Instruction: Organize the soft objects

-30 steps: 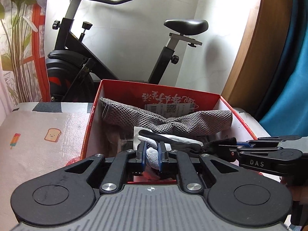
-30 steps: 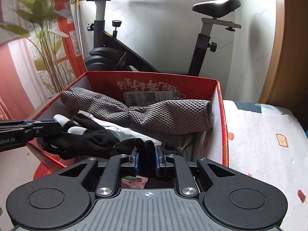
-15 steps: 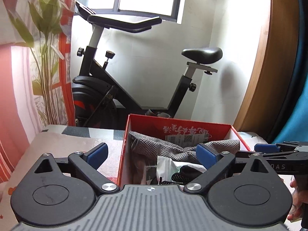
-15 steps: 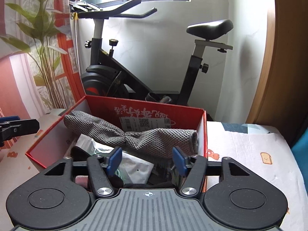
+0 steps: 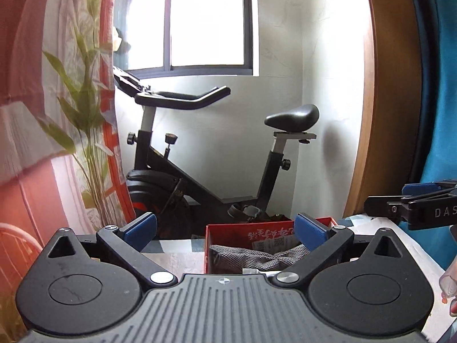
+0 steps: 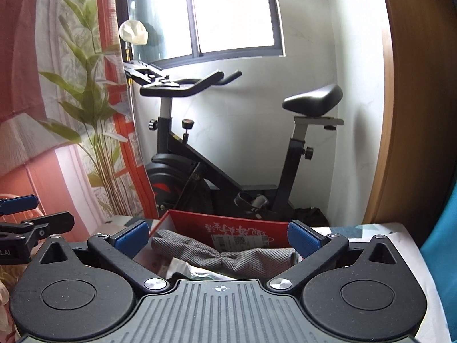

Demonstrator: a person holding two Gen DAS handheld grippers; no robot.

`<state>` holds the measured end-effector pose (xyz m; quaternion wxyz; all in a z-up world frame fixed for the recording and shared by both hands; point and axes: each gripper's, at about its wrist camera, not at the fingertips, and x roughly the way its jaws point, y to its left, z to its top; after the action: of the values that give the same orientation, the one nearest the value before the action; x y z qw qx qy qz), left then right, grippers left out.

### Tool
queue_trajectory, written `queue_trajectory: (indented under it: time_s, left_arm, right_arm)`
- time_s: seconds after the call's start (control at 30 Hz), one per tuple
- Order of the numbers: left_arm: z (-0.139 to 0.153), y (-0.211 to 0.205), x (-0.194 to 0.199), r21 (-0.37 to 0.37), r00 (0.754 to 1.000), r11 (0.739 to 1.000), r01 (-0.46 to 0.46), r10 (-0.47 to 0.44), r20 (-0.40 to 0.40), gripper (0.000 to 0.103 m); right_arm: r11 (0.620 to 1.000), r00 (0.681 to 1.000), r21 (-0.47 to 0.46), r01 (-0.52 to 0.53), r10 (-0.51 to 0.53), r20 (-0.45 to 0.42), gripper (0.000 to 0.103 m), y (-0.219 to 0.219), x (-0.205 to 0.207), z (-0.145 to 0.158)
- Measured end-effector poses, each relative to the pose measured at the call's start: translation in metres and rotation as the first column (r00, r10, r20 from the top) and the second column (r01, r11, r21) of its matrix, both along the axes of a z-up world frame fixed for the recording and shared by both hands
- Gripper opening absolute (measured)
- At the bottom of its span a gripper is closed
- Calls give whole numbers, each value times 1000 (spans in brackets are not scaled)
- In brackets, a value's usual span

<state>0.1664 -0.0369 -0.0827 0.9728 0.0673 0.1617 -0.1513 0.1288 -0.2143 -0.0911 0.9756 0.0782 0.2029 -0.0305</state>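
Red box [image 6: 242,223] bears a barcode label, "DAS" marks the right gripper [image 5: 411,200], both grippers' fingers opening, empty.

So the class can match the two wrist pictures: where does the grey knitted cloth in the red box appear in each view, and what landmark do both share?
Left wrist: the grey knitted cloth lies low and just right of centre, inside the red box, between the open blue pads.
Right wrist: the cloth lies low at centre, across the box.
Shared landmark: the black exercise bike behind the box.
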Motion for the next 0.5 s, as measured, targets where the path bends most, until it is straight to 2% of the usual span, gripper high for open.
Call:
queue_trajectory:
  time_s: [0.13,0.3,0.5]
  left_arm:
    - [28,3,-30,20,996,998,-58,57,65,103]
    - [60,9,-62,30,976,979,-200,196,94,103]
    - [89,31,-106,-51,974,981,-189,194,120,103]
  right_arm:
    - [1000,998,-23,-3,4,69,103,14,-31,35]
    - [1000,995,-8,26,-25,98,103,24,-65,68]
    - [1000,988,-9,29,-28,152,103,39,-111,92]
